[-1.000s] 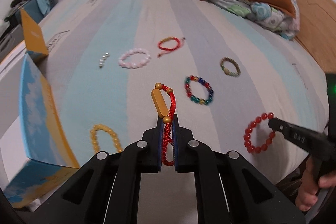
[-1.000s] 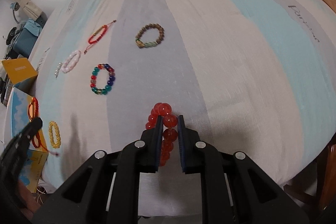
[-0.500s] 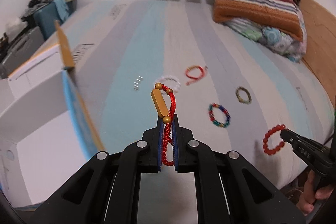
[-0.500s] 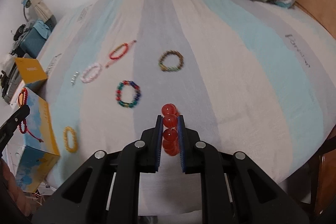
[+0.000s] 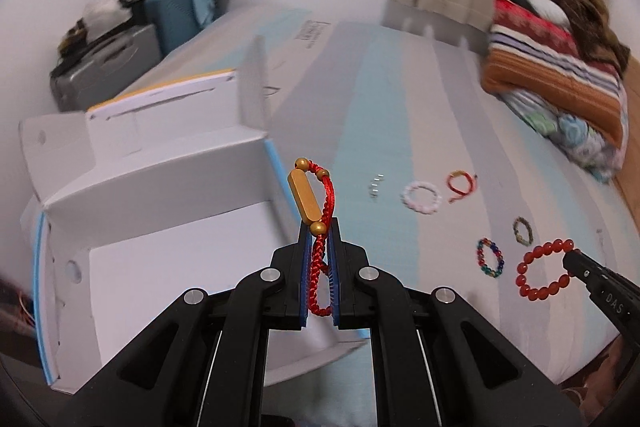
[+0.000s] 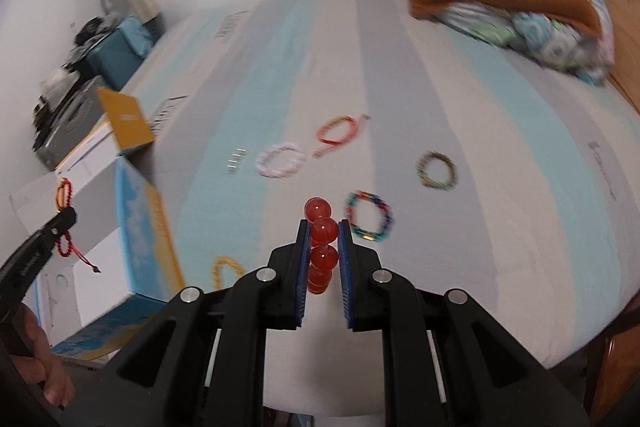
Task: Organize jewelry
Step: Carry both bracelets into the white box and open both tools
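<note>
Both tongs were loaded at this moment. Our left gripper [image 5: 319,251] was clamped tight on the red cord bracelet [image 5: 320,227], whose gold bar and gold beads stood up above the fingertips while the cord loop hung down between the pads. Our right gripper [image 6: 323,247] was closed on the red bead bracelet [image 6: 321,243], several beads stacked between the blue pads and one bead clear above the tips.

Step in hand, as we judged it: carrying two picked pieces to the open box [image 5: 168,211] at the left edge of the bed [image 5: 360,115]. In the left wrist view the cord bracelet sat in front of the box's white wall, just short of the opening; whether it was truly over the interior we could not tell. The bead bracelet was well apart from the box, over the striped bedcover.

Left lying on the cover:
- pink bead bracelet [image 5: 422,197]
- second red cord bracelet [image 5: 460,183]
- small brown bracelet [image 5: 523,231]
- multicolour bracelet [image 5: 490,257]
- yellow bracelet [image 6: 224,269], close by the box
- short row of pale beads [image 5: 375,183]

Next move, our reading: bring the left tongs over the box mouth and clear of its flap, then release; the cord may snag on the pads. The right tongs should follow.
</note>
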